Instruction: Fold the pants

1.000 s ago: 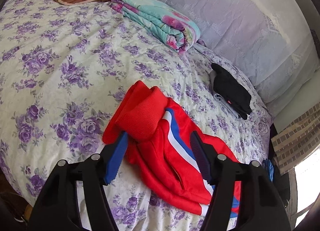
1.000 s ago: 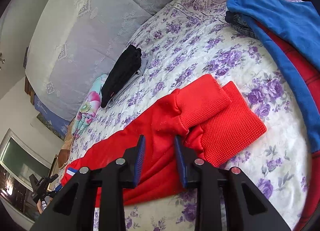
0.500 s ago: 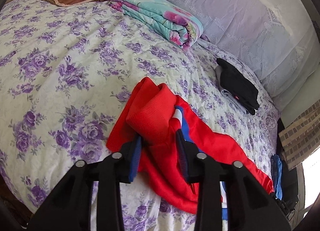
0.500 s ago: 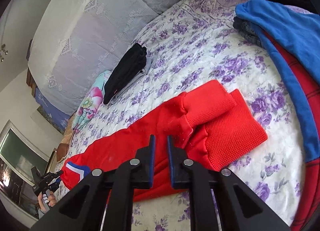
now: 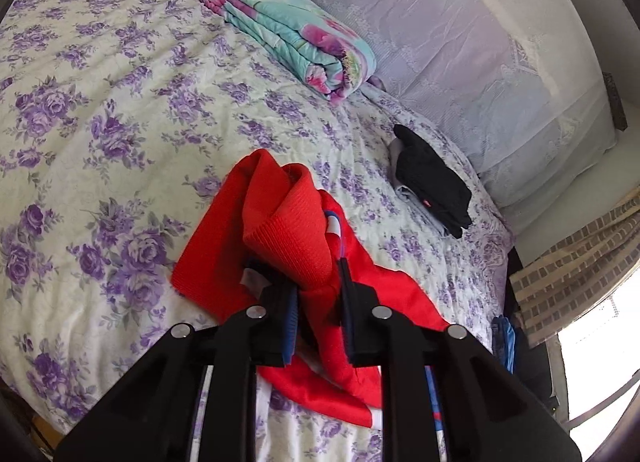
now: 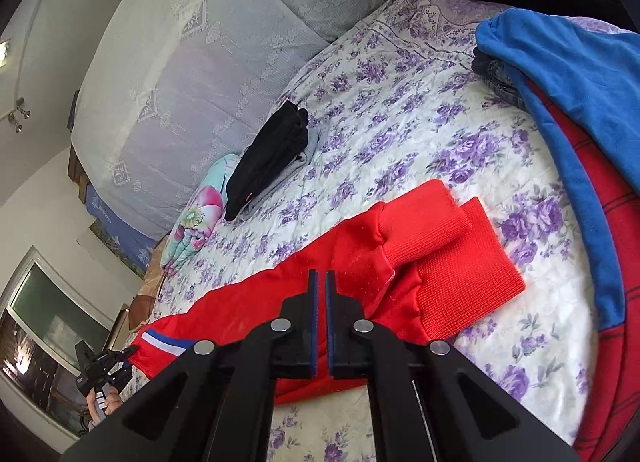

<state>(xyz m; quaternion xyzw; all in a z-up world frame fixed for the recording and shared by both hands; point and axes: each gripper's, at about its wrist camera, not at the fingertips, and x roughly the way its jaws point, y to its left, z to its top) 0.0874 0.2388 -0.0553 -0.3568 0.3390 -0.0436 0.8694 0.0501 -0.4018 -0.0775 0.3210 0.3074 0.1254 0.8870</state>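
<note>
Both claws are now closed on cloth. Left gripper (image 5: 318, 294) has just been closing, and I see its pads pinching the bunched ribbed waistband of the red track pants (image 5: 288, 234), which rises a little between the jaws. Right gripper (image 6: 320, 294) has also just been closing; its jaws stand almost together over the red leg near the ribbed cuffs (image 6: 460, 258), so I judge it holds only a thin layer, though the fabric between the pads is hard to see.

These pants lie across the floral bedspread (image 5: 100, 122), near me, with the white and blue side stripe (image 6: 160, 342) showing at the left in the right wrist view. Farther away lie a folded black garment (image 5: 432, 186) and a folded floral quilt (image 5: 296, 34). At the far right, a blue garment (image 6: 560, 74) lies on a pile, near the cuffs.

My worry is the right grip: a thin pinch can slip when I lift, and then the leg drops and the fold becomes crooked. Also the left claw holds a bunch, so layers may shift unevenly.
</note>
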